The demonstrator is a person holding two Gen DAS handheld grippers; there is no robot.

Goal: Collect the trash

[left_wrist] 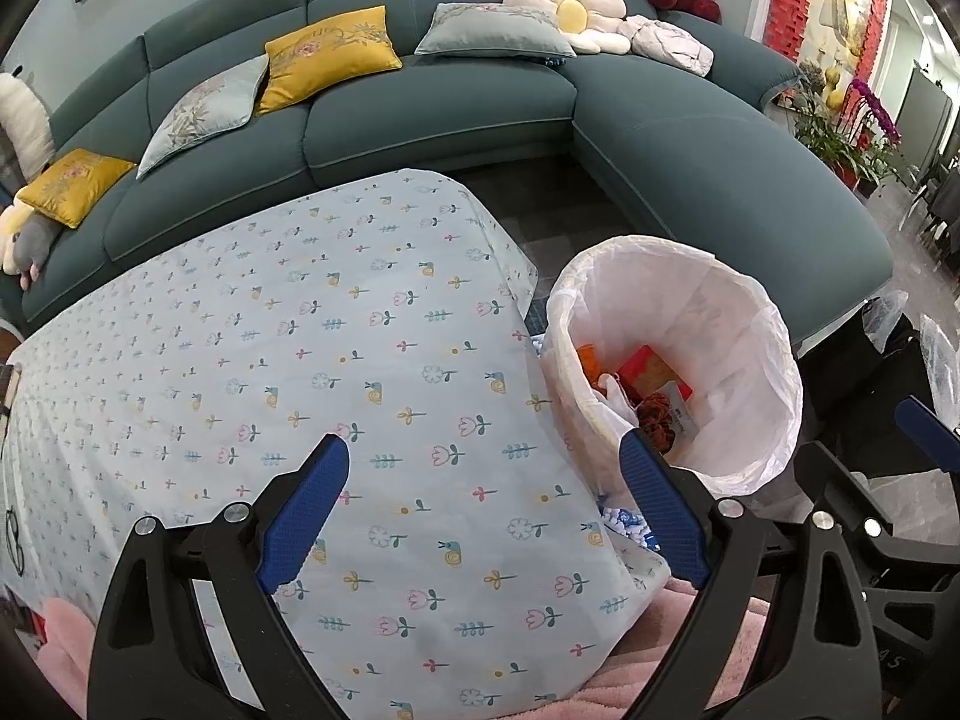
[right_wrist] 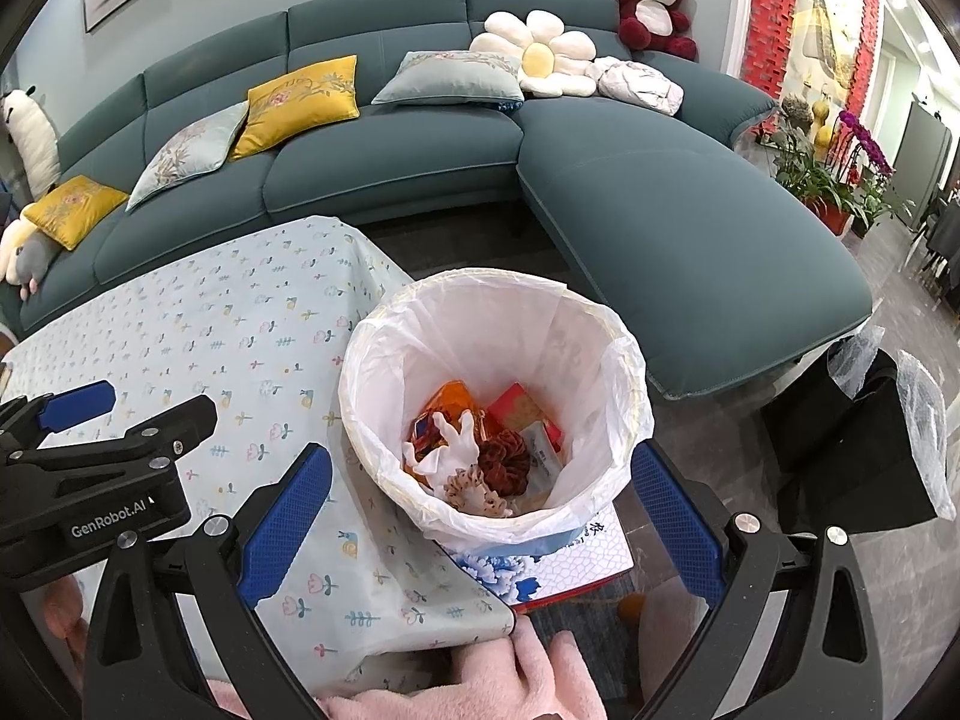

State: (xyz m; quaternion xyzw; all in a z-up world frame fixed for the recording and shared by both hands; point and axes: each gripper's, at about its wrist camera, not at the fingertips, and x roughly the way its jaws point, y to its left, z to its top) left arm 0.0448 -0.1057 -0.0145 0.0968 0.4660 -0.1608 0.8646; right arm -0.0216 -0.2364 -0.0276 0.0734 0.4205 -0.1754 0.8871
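Note:
A bin with a white liner [right_wrist: 600, 324] [left_wrist: 750, 300] stands beside the table's right edge. Inside it lie several pieces of trash [right_wrist: 480, 450] [left_wrist: 648, 390]: orange wrappers, a red box, white tissue, a brown lump. My right gripper [right_wrist: 480, 498] is open and empty, held over the bin's near rim. My left gripper [left_wrist: 486, 498] is open and empty above the table [left_wrist: 240, 330], whose light blue flowered cloth is bare. The left gripper also shows at the left of the right wrist view [right_wrist: 78, 405].
A teal corner sofa [right_wrist: 660, 210] with cushions and plush toys runs behind the table and right of the bin. A blue-and-white box [right_wrist: 570, 564] lies under the bin. A black bag [right_wrist: 852, 438] sits on the floor at right. Pink fabric [right_wrist: 480, 684] is at the bottom.

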